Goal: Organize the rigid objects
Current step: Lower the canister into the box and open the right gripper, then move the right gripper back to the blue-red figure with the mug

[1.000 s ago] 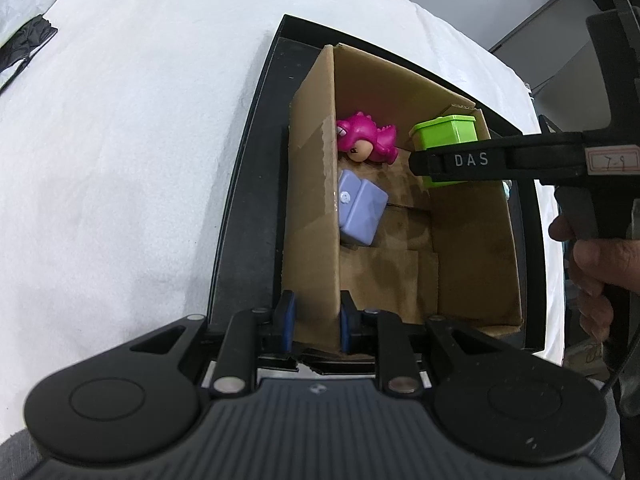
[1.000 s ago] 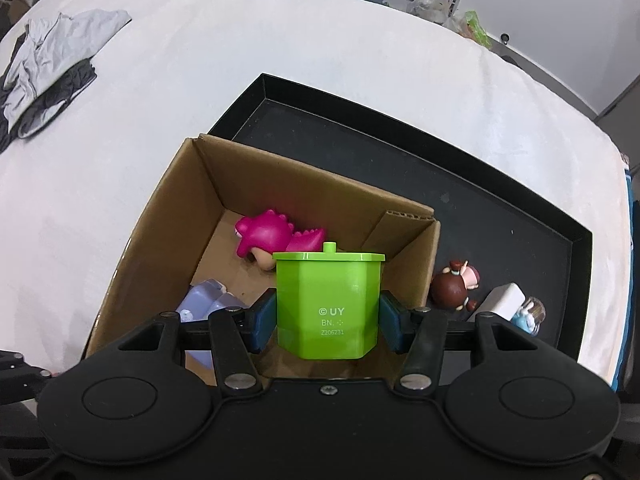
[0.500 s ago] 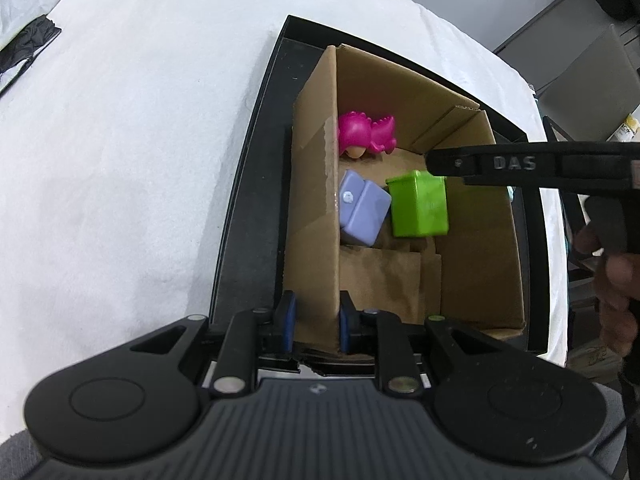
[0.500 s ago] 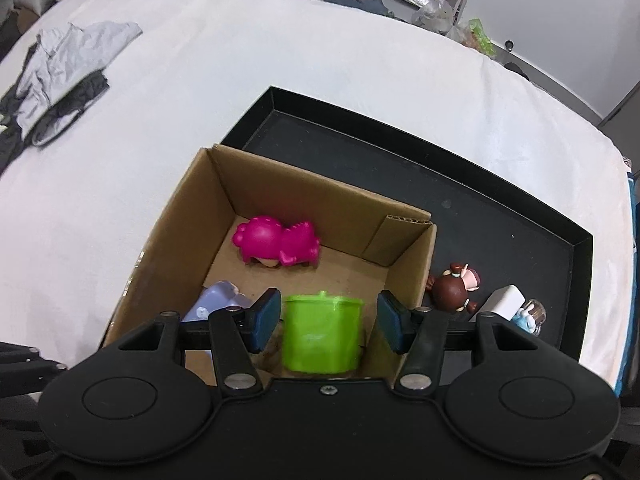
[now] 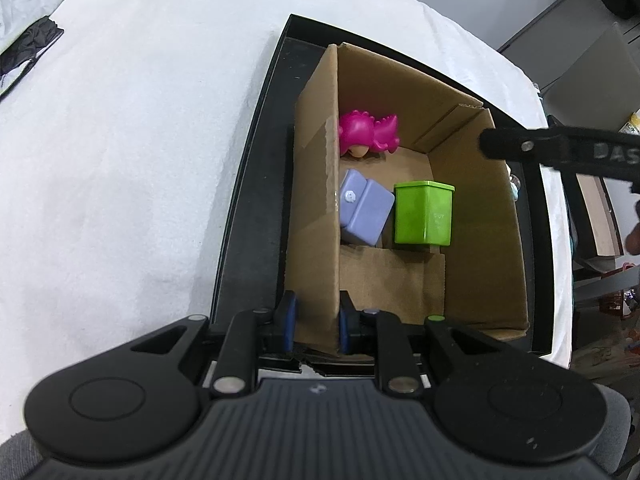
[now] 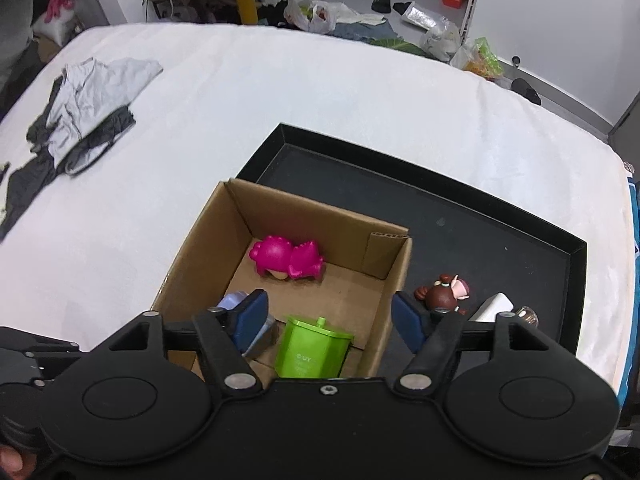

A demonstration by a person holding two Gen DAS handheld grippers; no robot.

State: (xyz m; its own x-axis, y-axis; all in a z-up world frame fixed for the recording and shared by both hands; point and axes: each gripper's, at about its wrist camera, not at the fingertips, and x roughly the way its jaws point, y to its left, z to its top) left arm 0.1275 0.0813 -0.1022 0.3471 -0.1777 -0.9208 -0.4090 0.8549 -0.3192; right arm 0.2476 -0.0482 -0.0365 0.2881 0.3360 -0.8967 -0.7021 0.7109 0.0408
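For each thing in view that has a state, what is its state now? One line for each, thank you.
cardboard box: open on top, standing in the black tray, wall pinched by left gripper.
green container: upright inside the box, released.
pink toy: lying on its side in the box.
purple block: tilted against the box wall.
left gripper: shut on the box wall.
right gripper: open, fingers just spreading, nothing held.
brown figurine: in the tray, outside the box.

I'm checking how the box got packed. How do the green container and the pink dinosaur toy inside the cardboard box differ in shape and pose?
The green container is a boxy, flat-sided tub standing upright, lid knob on top; the pink dinosaur toy is rounded and bumpy, lying on its side. The container sits near the box's middle beside a lavender block; the dinosaur lies towards the far wall. Both rest loose on the cardboard box floor, gripped by nothing.
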